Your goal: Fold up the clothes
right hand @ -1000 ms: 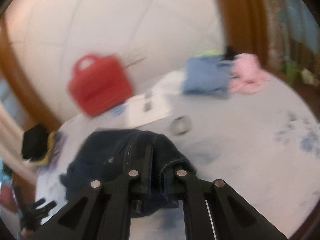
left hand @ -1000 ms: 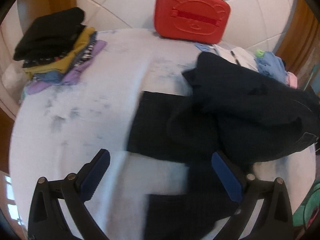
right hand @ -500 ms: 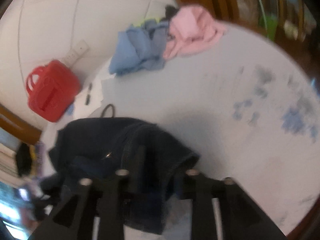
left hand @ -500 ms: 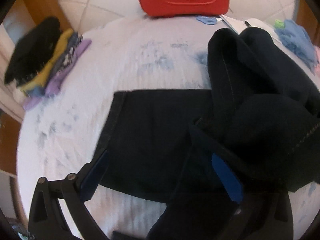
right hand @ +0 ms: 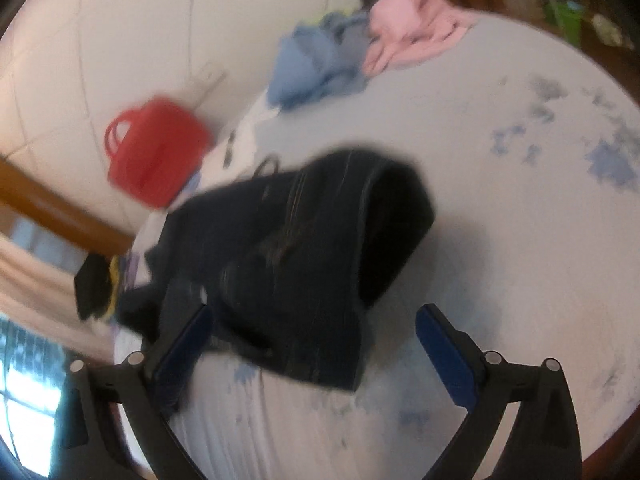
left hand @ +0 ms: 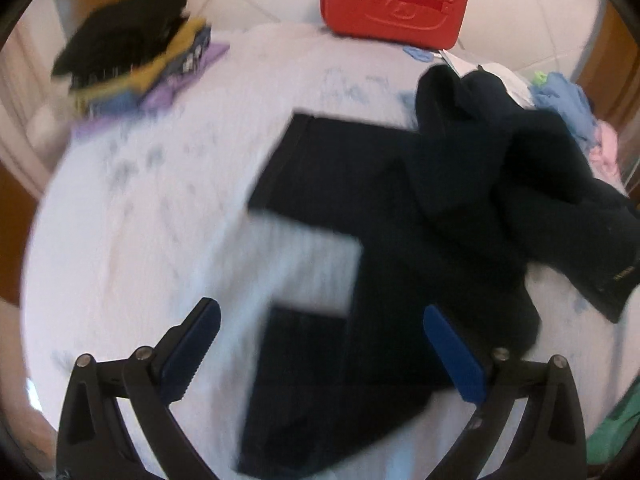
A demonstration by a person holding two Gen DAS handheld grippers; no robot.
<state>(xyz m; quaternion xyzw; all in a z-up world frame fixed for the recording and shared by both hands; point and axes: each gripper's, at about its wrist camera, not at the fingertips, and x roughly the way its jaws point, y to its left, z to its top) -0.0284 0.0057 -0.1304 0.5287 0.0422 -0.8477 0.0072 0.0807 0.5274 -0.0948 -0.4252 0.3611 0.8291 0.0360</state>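
Dark navy jeans [left hand: 420,216] lie on the white bed [left hand: 160,220], two legs spread toward me and the waist part bunched at the right. My left gripper [left hand: 320,344] is open and empty, hovering over the near leg. In the right wrist view the jeans' waist end [right hand: 304,264] lies crumpled on the bed. My right gripper [right hand: 312,340] is open and empty just above it.
A stack of folded clothes [left hand: 132,56] sits at the far left of the bed. A red case [left hand: 394,0] stands against the wall. Blue [right hand: 312,64] and pink [right hand: 416,40] garments are piled at the far right edge.
My right gripper opened and let go of the jeans' waist, which dropped onto the bed. My left gripper pulled back a little and stays open.
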